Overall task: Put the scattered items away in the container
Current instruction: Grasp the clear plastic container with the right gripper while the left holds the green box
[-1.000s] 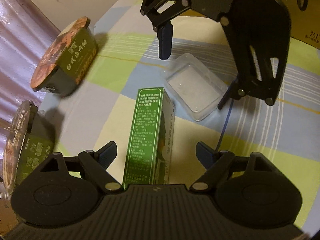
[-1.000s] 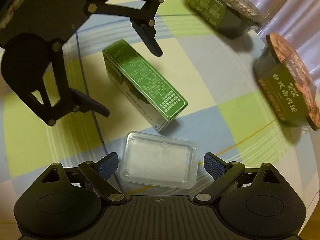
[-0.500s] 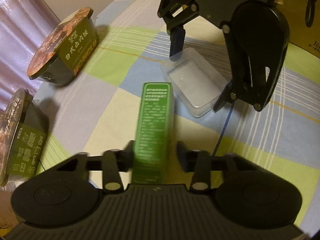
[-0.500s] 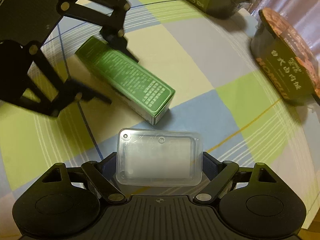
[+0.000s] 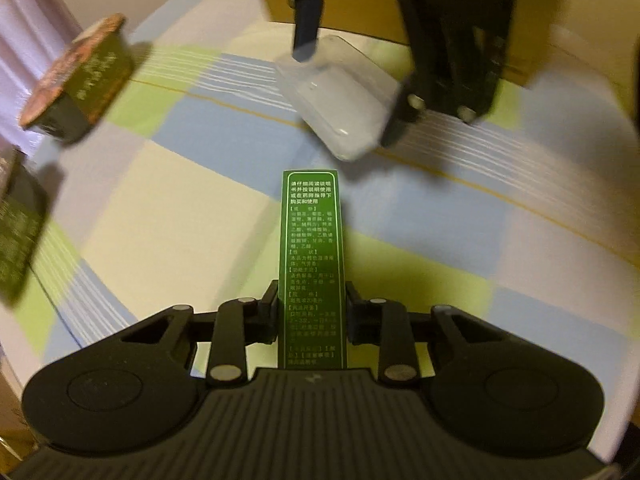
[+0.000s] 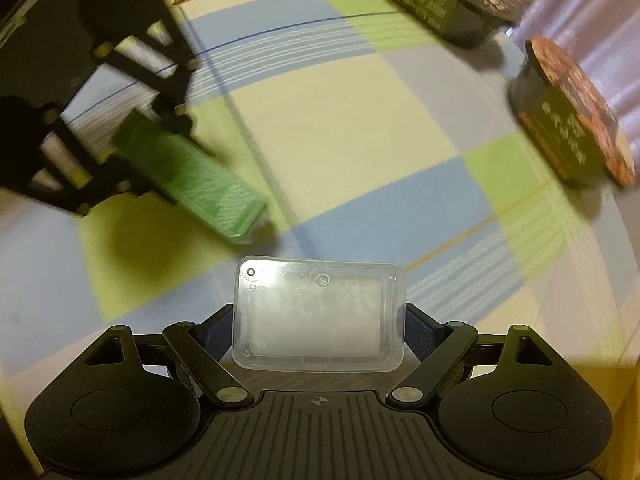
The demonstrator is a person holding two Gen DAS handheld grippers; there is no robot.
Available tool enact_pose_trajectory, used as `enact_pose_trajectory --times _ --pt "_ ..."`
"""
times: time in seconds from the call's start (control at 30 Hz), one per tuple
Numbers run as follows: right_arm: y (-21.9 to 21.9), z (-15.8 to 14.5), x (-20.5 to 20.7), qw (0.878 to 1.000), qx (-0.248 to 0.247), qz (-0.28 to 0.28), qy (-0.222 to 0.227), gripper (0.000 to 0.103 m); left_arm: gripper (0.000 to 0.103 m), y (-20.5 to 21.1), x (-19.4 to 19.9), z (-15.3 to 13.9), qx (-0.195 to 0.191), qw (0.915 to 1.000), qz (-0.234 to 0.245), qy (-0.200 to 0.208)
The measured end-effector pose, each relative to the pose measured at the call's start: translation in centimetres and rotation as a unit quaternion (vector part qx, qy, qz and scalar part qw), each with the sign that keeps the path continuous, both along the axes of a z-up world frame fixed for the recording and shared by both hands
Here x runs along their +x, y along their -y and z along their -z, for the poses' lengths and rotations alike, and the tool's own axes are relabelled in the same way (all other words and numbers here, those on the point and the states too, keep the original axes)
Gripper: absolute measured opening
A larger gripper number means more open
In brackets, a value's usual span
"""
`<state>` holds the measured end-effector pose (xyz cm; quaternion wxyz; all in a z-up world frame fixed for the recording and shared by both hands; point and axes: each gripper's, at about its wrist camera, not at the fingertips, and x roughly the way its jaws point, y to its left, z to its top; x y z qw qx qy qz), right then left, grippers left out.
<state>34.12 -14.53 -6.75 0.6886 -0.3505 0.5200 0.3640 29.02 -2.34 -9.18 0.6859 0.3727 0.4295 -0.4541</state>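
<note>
Left wrist view: the left claw [image 5: 311,312] pinches a long green printed carton [image 5: 313,264] above the checked worktop [image 5: 168,200]. The right claw [image 6: 320,330] grips a clear rectangular plastic container [image 6: 318,314], its pads mostly hidden behind it. Two dark green lidded bowls [image 6: 572,120] look blurred, one cut off.

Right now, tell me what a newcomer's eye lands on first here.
The bright green box clamped between the left tongs, sticking out over the checked tablecloth. Next, the clear plastic case gripped in the right tongs. Two dark green bowls sit at the cloth's far edge.
</note>
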Motion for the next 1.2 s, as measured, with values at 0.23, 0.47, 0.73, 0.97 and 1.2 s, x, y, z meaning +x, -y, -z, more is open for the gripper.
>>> enact_pose_trajectory --times 0.23,0.47,0.73,0.97,1.2 --pt "1.1 0.0 -11.5 0.999 0.025 -0.026 -0.031 0.088 0.025 -0.5 -9.0 0.2 0.0 0.9991 0.028 -0.031" --pt "3.0 2.8 -19.1 0.999 0.024 -0.021 -0.037 0.088 0.025 -0.3 -13.2 1.0 0.001 0.9987 0.027 -0.042" --pt "4.6 3.8 -20.8 1.0 0.025 -0.006 -0.018 0.088 0.037 -0.1 -13.3 0.6 -0.001 0.9997 -0.011 -0.02" --pt "4.5 4.6 -21.5 1.0 0.017 -0.007 -0.003 0.088 0.038 1.0 -13.4 0.3 0.006 0.9998 -0.005 -0.016" --pt "4.2 4.9 -21.7 1.0 0.016 -0.005 0.0 0.088 0.038 1.5 -13.2 0.8 0.021 0.9997 -0.005 -0.014"
